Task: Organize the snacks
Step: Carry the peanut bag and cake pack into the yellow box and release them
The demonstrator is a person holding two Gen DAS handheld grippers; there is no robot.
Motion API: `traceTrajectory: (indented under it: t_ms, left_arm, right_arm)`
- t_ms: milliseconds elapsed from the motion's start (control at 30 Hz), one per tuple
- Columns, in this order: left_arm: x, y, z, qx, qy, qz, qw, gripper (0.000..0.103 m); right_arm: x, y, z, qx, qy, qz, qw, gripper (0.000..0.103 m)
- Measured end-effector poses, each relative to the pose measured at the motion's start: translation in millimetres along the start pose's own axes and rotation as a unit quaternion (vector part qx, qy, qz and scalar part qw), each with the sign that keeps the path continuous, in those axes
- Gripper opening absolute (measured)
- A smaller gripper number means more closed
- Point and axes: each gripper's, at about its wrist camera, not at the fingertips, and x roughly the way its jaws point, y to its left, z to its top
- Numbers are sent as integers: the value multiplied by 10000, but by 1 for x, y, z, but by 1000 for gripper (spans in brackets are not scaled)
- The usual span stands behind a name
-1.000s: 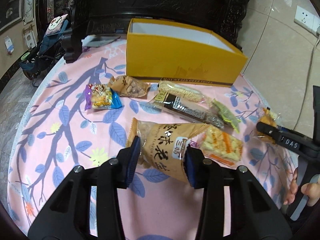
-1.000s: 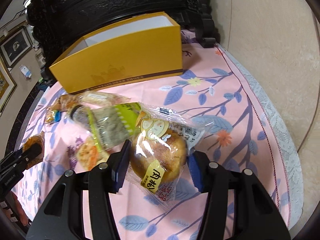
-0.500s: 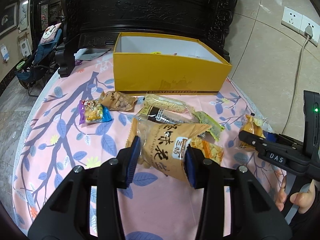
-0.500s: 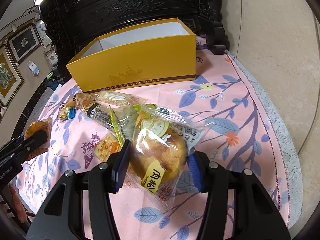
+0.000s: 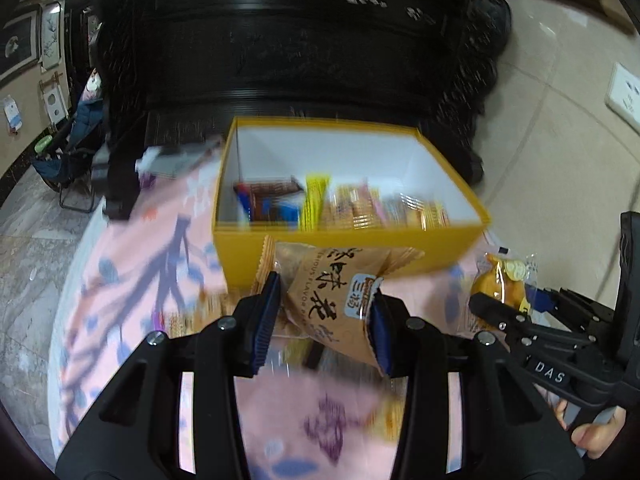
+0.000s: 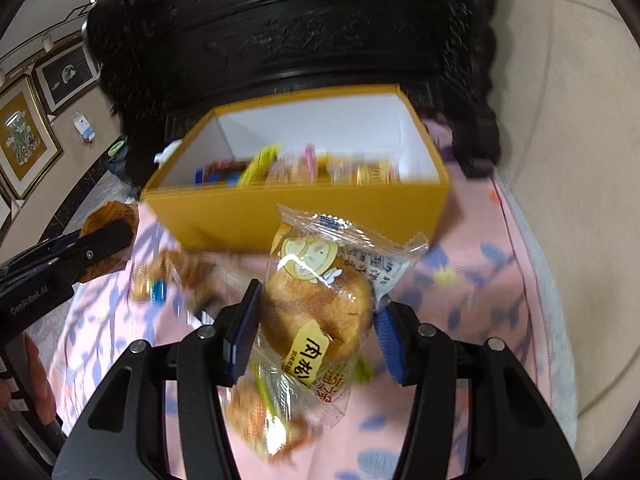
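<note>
Tools come first, one in each hand. Left tool (image 5: 326,312) is clamped on a brown bag (image 5: 336,292) with dark writing, and its blue pads (image 5: 266,320) press the bag's two sides. The bag is up off the surface (image 5: 132,300), in front of the box (image 5: 348,240). Right tool (image 6: 316,332) is clamped on a clear pack (image 6: 320,292) with a round golden bun inside and a yellow tag on it. The pack is in the air too, just in front of the box wall. A hand (image 5: 596,436) shows at the lower right of the left view, on the right tool's handle. Below the tools lies a pink cloth with blue leaves, and a few more snacks (image 6: 172,276) lie on it, all blurred. Farther off is the yellow box, open on top and white inside. More snacks (image 5: 344,204) are in the box, along its near wall. Behind the box is dark carved furniture (image 6: 304,32), and framed pictures (image 6: 24,136) hang on the wall at the left.
</note>
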Motion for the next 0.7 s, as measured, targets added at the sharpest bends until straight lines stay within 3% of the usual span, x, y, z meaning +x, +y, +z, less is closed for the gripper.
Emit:
traceTrajectory:
  t_ms: [233, 500, 533, 600, 633, 700]
  left_arm:
    - [36, -6, 67, 23, -119, 177, 9998, 41]
    - [74, 3, 96, -69, -22, 318, 9995, 42]
    - [77, 5, 99, -102, -45, 343, 9993, 46]
    - [83, 10, 107, -214, -128, 508, 9984, 69]
    - [84, 13, 110, -278, -152, 561, 9979, 86]
    - [82, 21, 114, -424, -238, 540, 9974, 87]
  right_arm:
    - [31, -8, 73, 156, -23, 44, 9999, 54]
    - [61, -8, 108, 195, -55, 49, 9998, 54]
    - [64, -7, 113, 196, -129, 45, 9997, 55]
    - [70, -5, 123, 111, -246, -166, 9995, 63]
    - [72, -5, 127, 78, -264, -342, 9990, 73]
    - [71, -8, 129, 95, -251, -314, 9991, 73]
